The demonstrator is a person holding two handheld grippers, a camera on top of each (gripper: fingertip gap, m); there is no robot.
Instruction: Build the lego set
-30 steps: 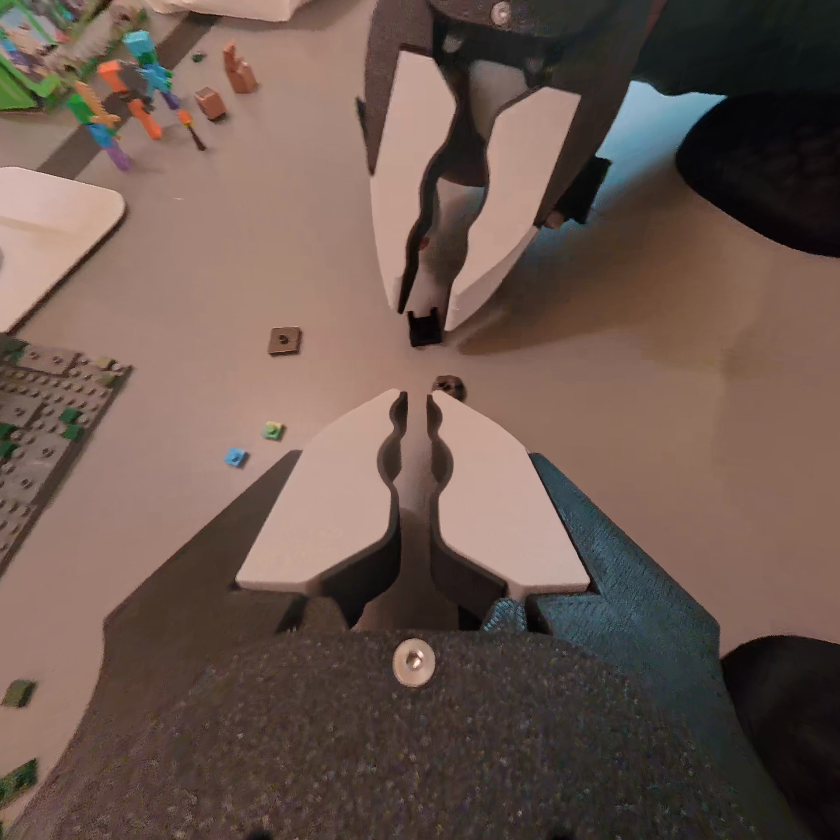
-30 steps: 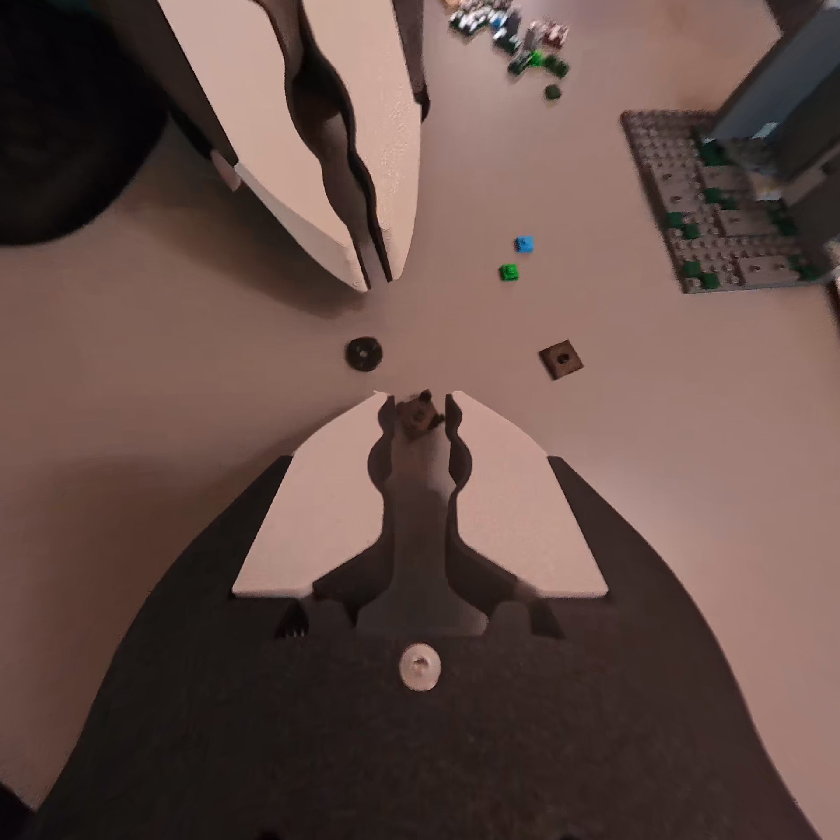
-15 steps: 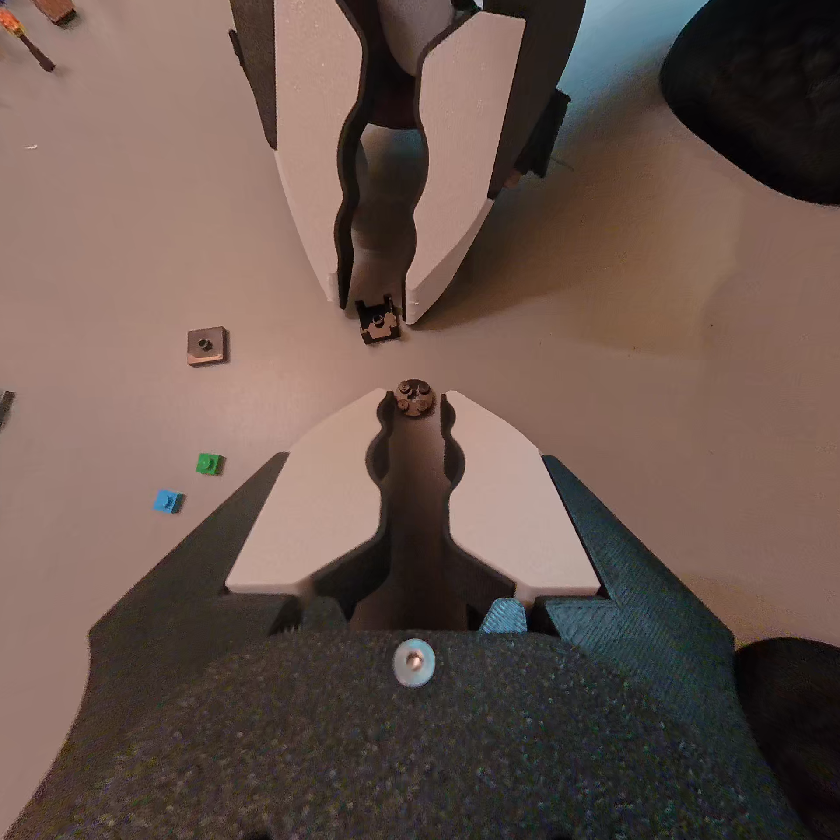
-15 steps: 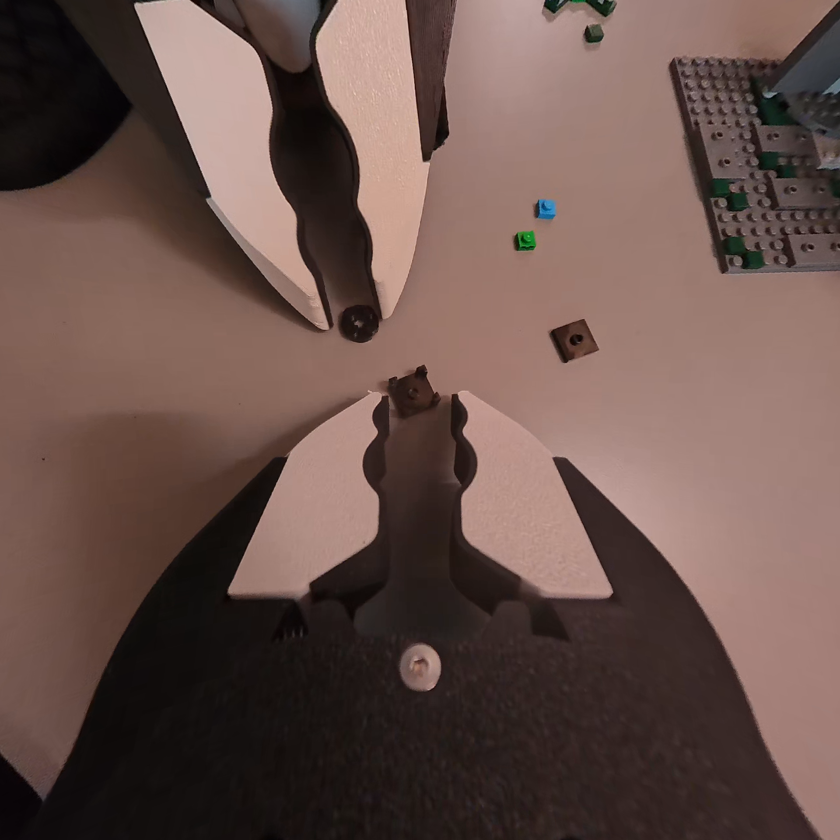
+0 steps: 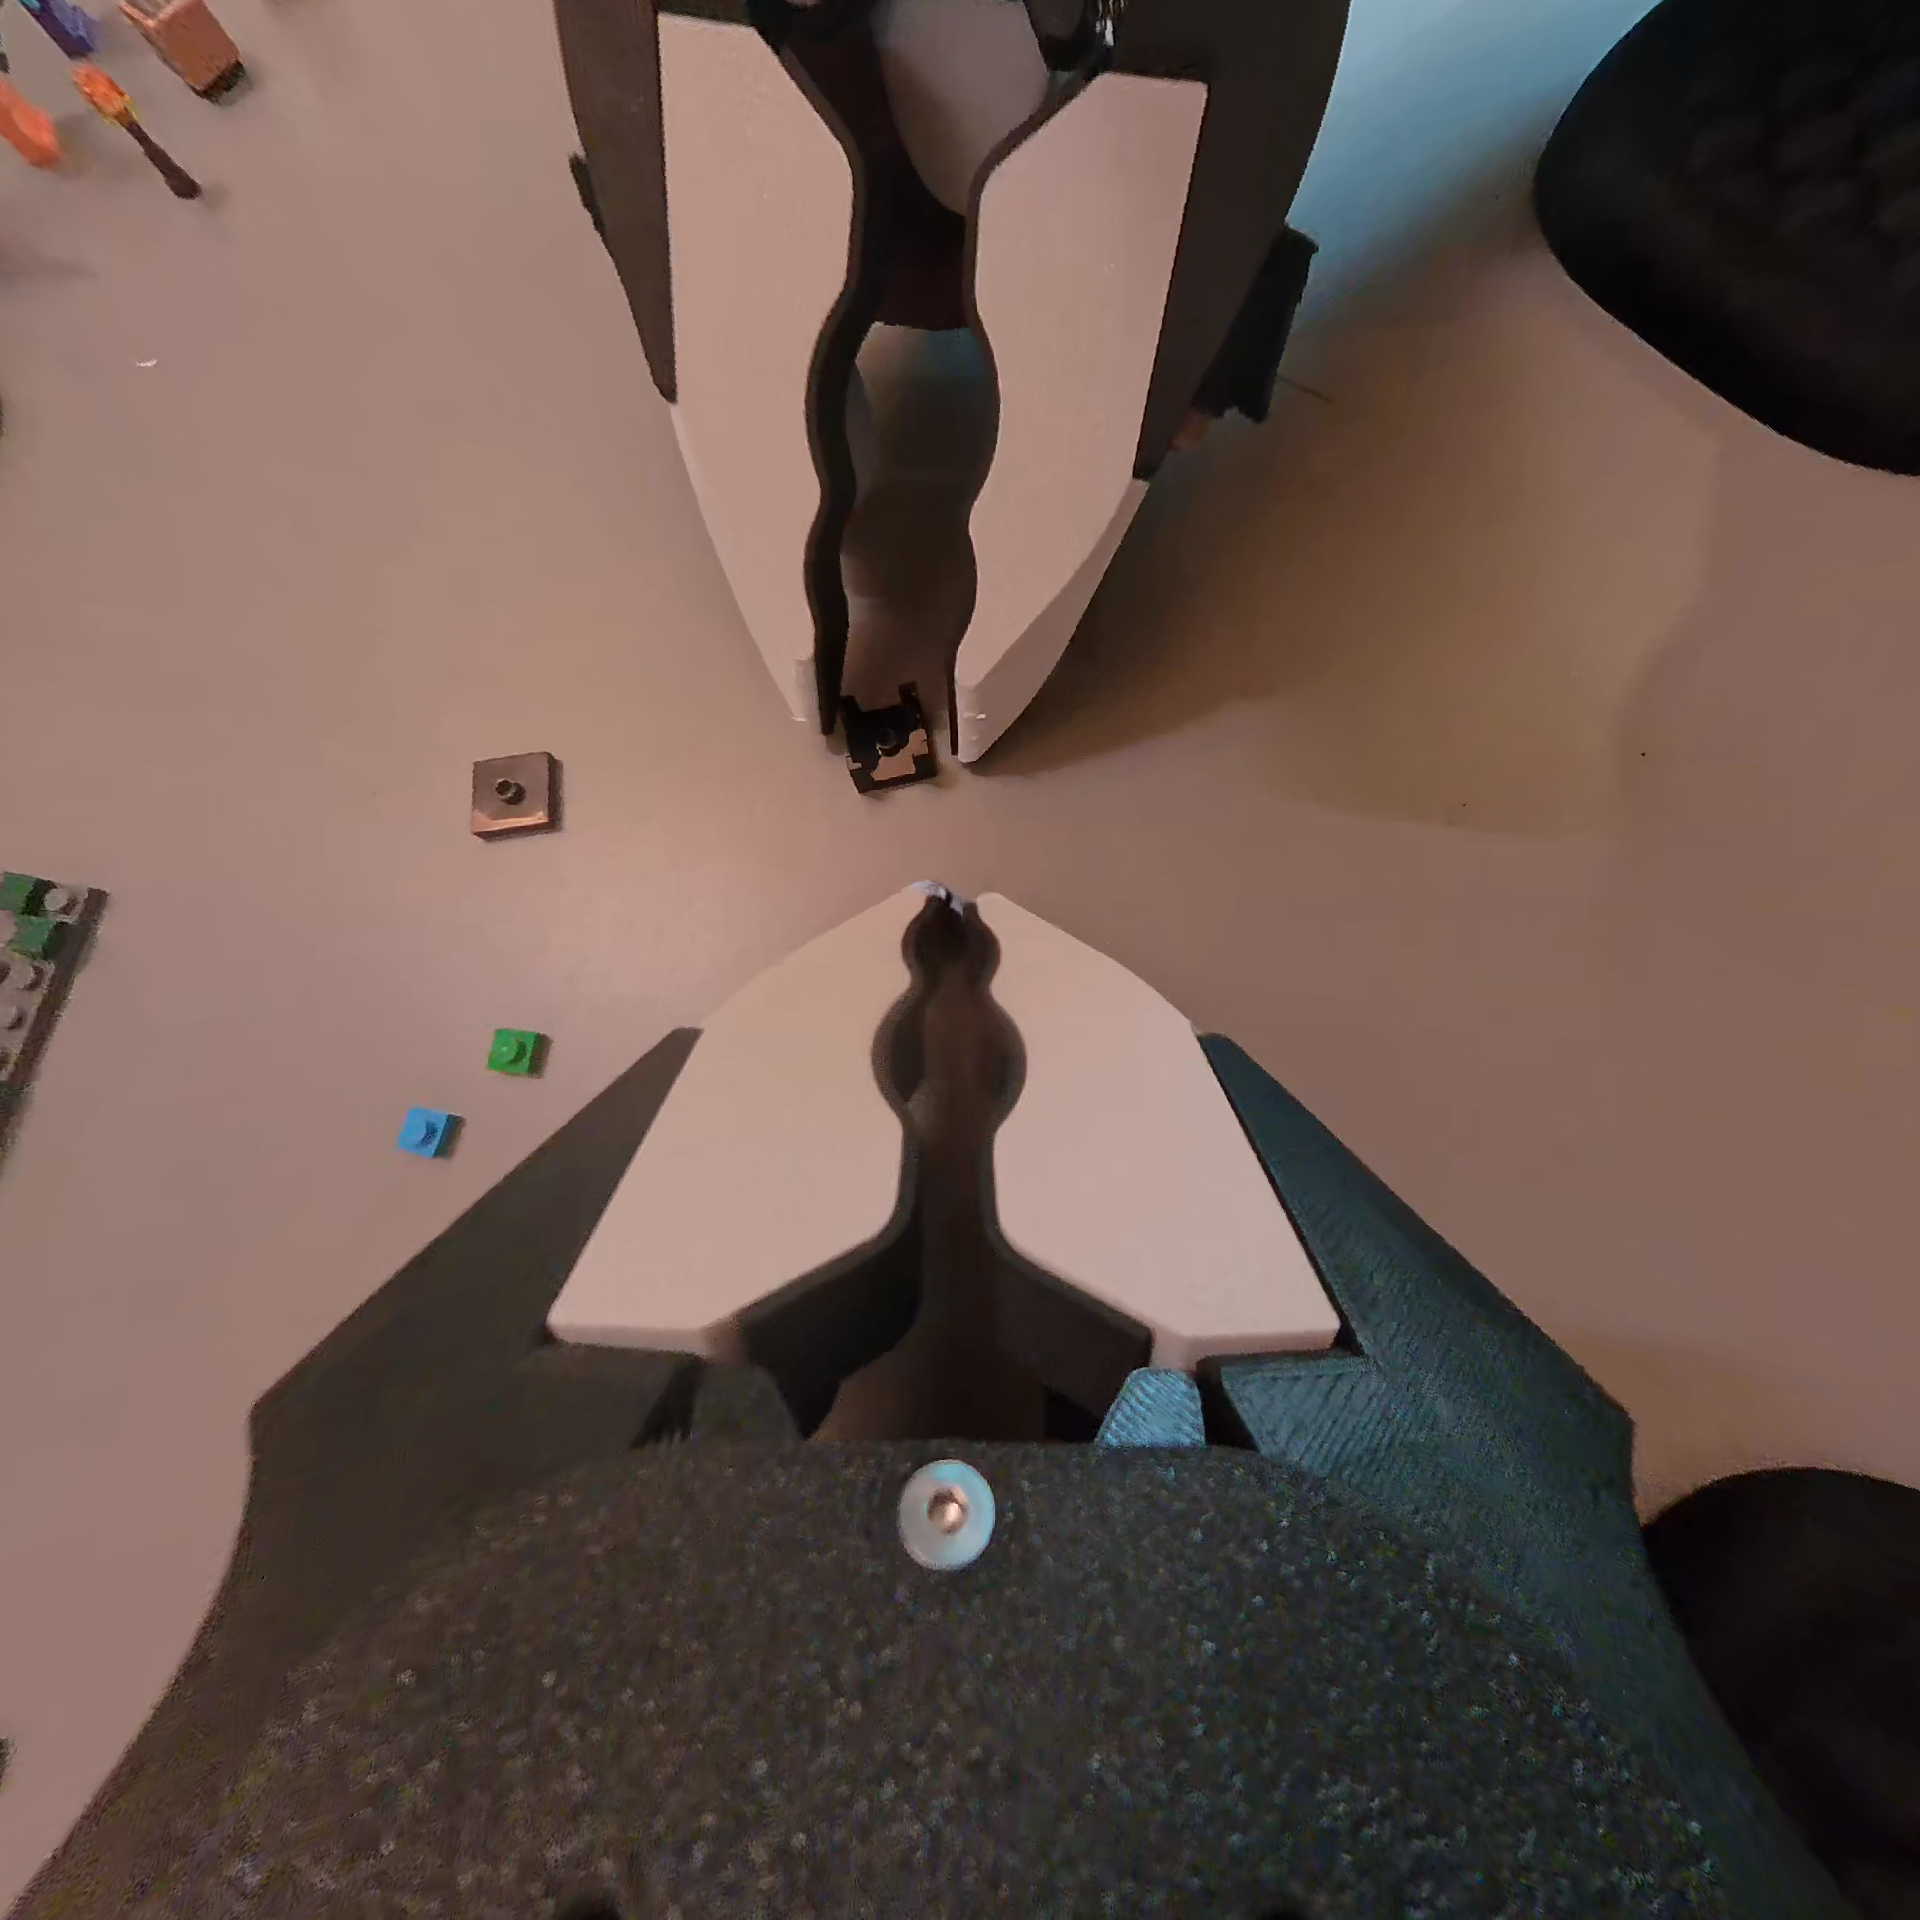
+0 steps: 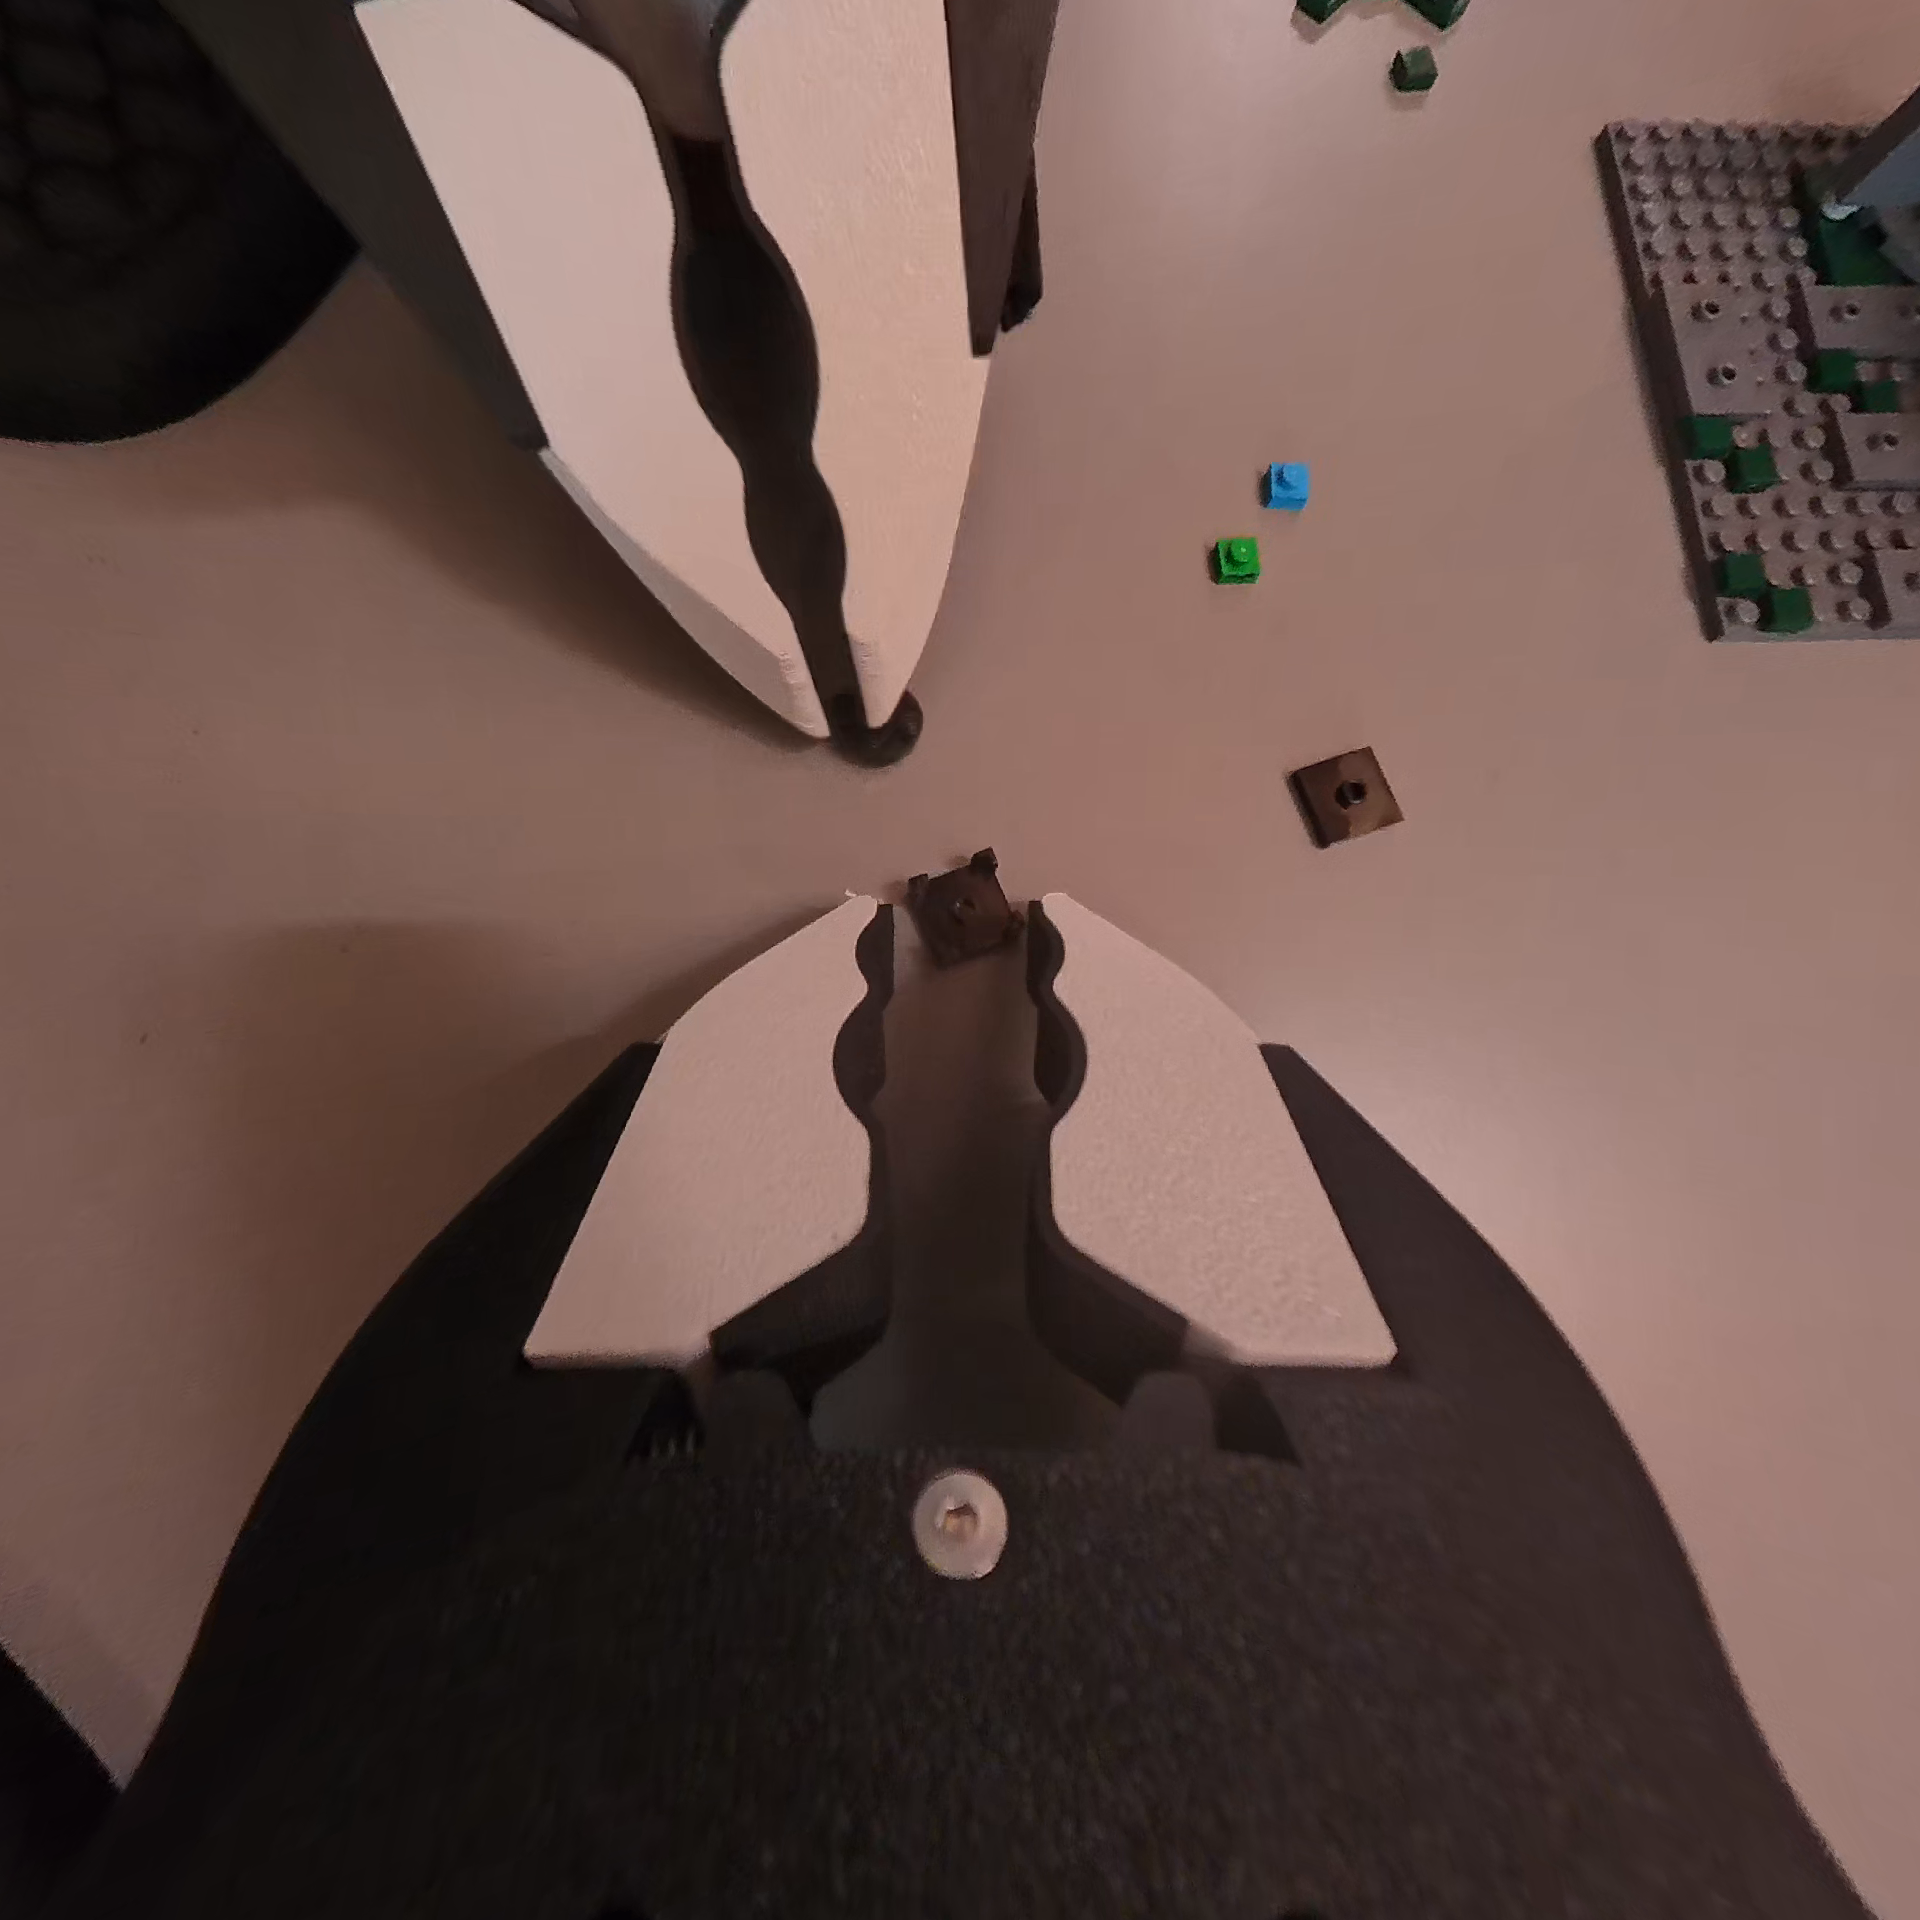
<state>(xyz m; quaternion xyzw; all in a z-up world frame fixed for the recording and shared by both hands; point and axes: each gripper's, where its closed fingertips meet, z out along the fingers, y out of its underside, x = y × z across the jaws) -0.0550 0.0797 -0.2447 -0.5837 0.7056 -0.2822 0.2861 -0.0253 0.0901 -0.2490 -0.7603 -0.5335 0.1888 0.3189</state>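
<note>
My left gripper (image 5: 943,902) has its tips almost together on the tan table. The dark round piece is hidden in the left wrist view. In the right wrist view it peeks out at the left gripper's tips (image 6: 857,722) as a dark round edge (image 6: 899,732), pinched there. My right gripper (image 6: 958,902) is open and straddles a small dark square piece (image 6: 961,920) with corner clips that lies flat on the table. The left wrist view shows the right gripper (image 5: 888,717) and this piece (image 5: 888,743) facing me, tip to tip.
A brown square tile with one stud (image 5: 512,795) lies to the left, with a green (image 5: 516,1051) and a blue (image 5: 427,1130) small plate nearer. A grey studded baseplate (image 6: 1766,416) sits beyond them. Loose figures (image 5: 177,42) lie far left. A black seat (image 5: 1745,229) is at the right. My two grippers' fingertips are within a few centimetres of each other. The black seat (image 5: 1745,229) is about 20 centimeters from both grippers' fingertips.
My left gripper opened, moved up around the round piece, then closed on it. My right gripper stayed open around the dark square piece.
</note>
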